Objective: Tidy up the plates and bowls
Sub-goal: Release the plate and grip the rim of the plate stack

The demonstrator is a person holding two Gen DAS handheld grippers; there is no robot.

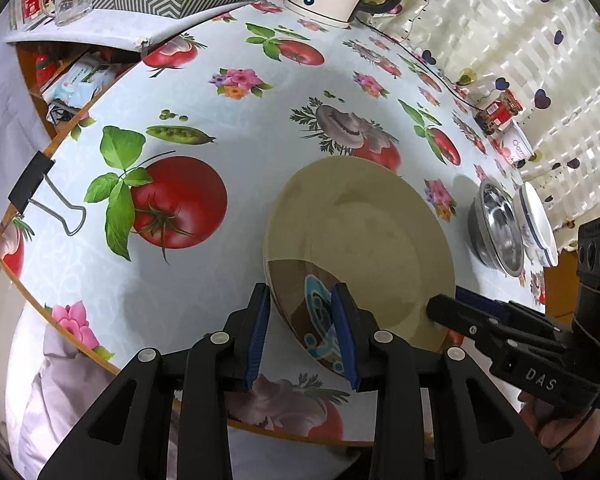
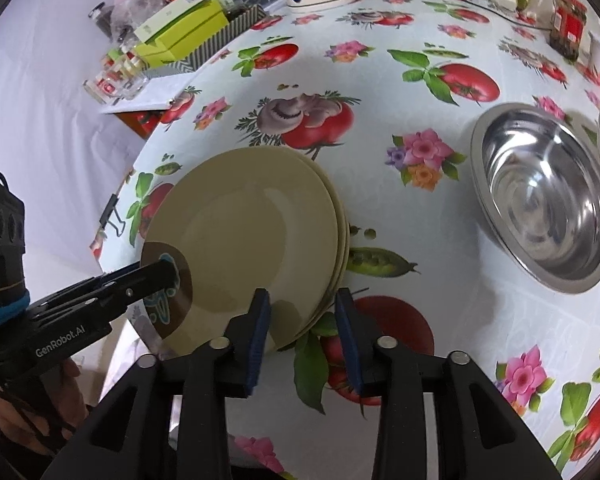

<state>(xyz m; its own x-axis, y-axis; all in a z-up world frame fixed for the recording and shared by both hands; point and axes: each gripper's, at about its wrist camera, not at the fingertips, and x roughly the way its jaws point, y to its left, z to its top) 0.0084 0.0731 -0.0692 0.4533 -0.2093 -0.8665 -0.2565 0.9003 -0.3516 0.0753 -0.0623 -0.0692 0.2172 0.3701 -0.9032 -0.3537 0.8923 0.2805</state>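
Tablecloth (image 2: pixel 440 240): plate stack (image 2: pixel 260 240) layers right-view only

— Near the table's (image 2: pixel 500 320) left edge?
— Stack of cream plates (image 2: pixel 252 232), brown patch with a blue motif at the near-left rim.
— Right gripper (image 2: pixel 303 336)?
— Jaws apart, straddling the stack's near rim, pads clear of it.
— Left gripper (image 2: pixel 162 276)?
— Over the brown patch.
— Further right?
— Steel bowl (image 2: pixel 548 200), empty, upright.

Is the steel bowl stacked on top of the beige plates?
No, the steel bowl sits empty on the tablecloth, apart from the stack of beige plates.
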